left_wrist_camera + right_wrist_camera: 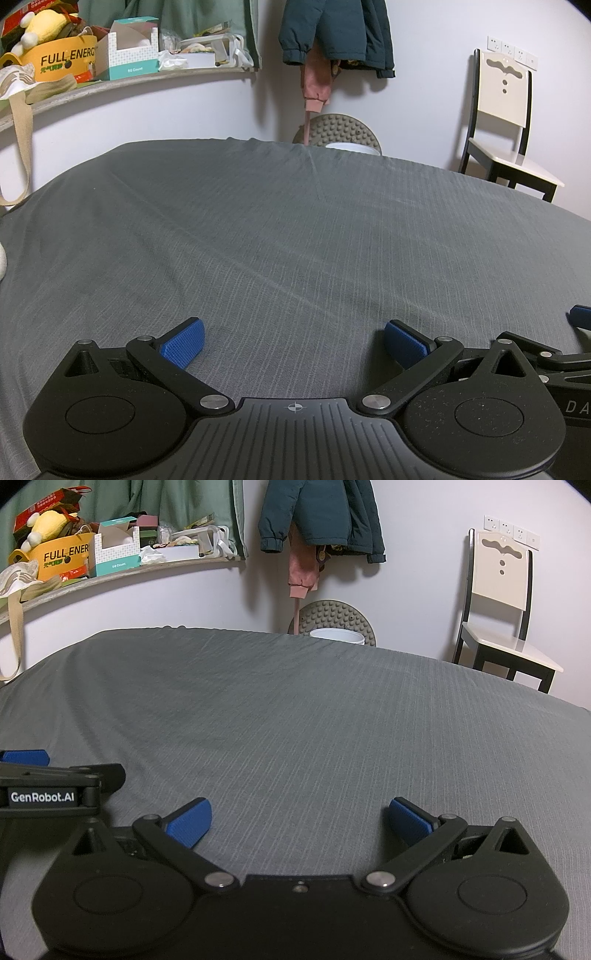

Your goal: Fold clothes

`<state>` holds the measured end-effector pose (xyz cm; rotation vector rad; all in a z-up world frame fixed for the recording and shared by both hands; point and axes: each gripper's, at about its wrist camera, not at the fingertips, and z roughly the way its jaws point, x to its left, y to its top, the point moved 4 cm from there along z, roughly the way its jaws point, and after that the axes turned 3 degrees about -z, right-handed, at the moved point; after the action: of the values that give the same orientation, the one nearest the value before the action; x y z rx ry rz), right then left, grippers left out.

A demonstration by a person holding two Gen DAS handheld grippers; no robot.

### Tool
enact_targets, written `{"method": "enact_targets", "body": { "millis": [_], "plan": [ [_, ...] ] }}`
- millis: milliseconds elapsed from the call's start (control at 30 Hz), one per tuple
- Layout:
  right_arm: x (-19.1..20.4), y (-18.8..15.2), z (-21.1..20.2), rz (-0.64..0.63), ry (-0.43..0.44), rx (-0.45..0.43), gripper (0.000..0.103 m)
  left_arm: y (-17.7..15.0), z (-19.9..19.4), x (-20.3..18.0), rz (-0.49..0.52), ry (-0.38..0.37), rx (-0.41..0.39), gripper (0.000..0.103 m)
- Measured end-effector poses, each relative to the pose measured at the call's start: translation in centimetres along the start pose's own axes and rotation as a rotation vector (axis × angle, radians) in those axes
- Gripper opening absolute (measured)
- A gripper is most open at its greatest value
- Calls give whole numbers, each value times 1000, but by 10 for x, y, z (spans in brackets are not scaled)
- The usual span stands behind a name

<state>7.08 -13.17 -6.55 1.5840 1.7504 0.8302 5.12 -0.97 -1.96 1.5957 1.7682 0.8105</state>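
Left wrist view: left gripper [293, 343] jaws spread wide, holding nothing | right gripper [299, 821] close beside it, equally wide, empty, probably poised to take hold | grey ribbed fabric garment [295, 229] lies flat beneath both, covering the surface, seemingly unfolded.

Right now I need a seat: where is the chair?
In both wrist views the chair stands far right against the wall, under the wall sockets, beyond the grey fabric.
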Motion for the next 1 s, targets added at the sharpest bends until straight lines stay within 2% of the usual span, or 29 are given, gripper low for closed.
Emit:
{"method": "enact_targets", "body": {
  "millis": [667,767,867,933,1000],
  "plan": [
    [2,2,1,-3,-2,1,103,0,3,-2,6,7,1,103],
    [2,2,-2,6,1,-4,103,1,-1,-1,-21,-1,20,103],
    [-1,-4,-27,47,16,-71,103,1,-23,3,-65,16,49,103],
    [-1,-6,-51,45,42,-131,103,3,-58,8,-72,34,6,103],
    [-1,-7,-68,10,74,-110,103,10,-107,16,-84,16,-72,103]
  ]
}}
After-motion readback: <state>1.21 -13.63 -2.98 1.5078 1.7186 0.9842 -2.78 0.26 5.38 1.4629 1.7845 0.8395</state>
